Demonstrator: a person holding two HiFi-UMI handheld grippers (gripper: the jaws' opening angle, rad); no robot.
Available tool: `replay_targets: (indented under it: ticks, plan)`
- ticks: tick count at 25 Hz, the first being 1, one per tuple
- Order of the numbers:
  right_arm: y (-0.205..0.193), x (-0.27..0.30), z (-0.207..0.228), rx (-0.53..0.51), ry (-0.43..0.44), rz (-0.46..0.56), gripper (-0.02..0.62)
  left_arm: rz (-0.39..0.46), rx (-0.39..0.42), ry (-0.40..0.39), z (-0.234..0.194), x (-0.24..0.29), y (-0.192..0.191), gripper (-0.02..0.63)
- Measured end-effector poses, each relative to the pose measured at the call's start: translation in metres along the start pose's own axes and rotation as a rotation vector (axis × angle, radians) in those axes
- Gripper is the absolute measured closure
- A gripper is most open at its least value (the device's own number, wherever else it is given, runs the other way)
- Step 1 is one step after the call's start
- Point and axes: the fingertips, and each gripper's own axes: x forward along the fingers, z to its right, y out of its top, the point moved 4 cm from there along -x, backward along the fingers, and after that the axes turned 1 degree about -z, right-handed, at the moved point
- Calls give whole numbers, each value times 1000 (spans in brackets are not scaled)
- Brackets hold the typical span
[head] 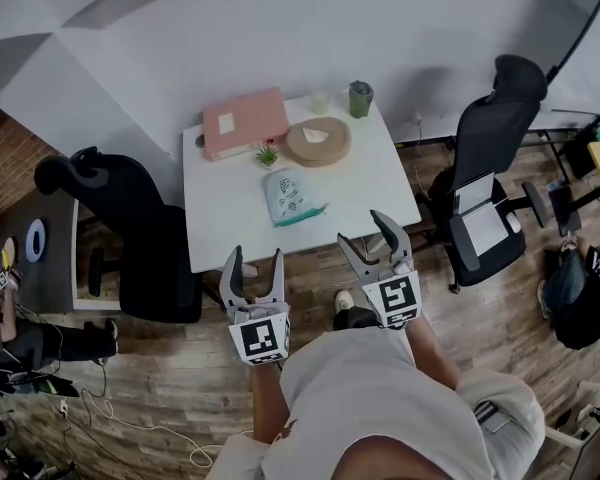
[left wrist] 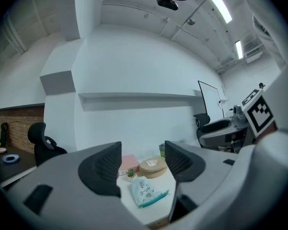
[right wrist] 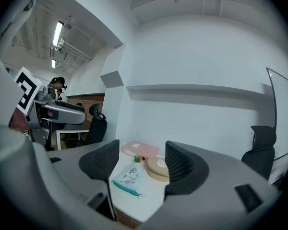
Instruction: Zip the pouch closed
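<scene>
A pale printed pouch with a teal zipper along its near edge lies flat in the middle of the white table. The left gripper view shows the pouch between and beyond the jaws, and the right gripper view shows the pouch the same way. My left gripper hangs open, off the table's near edge, well short of the pouch. My right gripper also stands open, by the table's near right corner. Neither holds anything.
At the table's back are a pink box, a small potted plant, a round tan disc, a clear cup and a green cup. Black office chairs stand at left and right. The floor is wood.
</scene>
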Motion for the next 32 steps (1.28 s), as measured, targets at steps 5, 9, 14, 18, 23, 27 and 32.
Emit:
replay_targets:
  ticks: [5,9,14,18,23,27,32]
  plan:
    - [-4,29,35,5,36,9,296,-19,25,36,10,36,3,328]
    - [-8,48,56,5,68,13,298,-38,30,74,14,59,2,328]
    - [-14,68,75,20,91,8,301,-58,40,90,19,81,0,328]
    - [-20,82,86,31,100,-1,305,-84,47,78,22,99,-4,330]
    - [-29,96,92,39,107,-25,310,-102,40,71,21,115,-11,331]
    - [-35,108,95,35,102,-43,311,-113,27,50,16,133,-20,331]
    - [-38,133,106,21,76,-74,316,-113,23,11,4,166,-25,333]
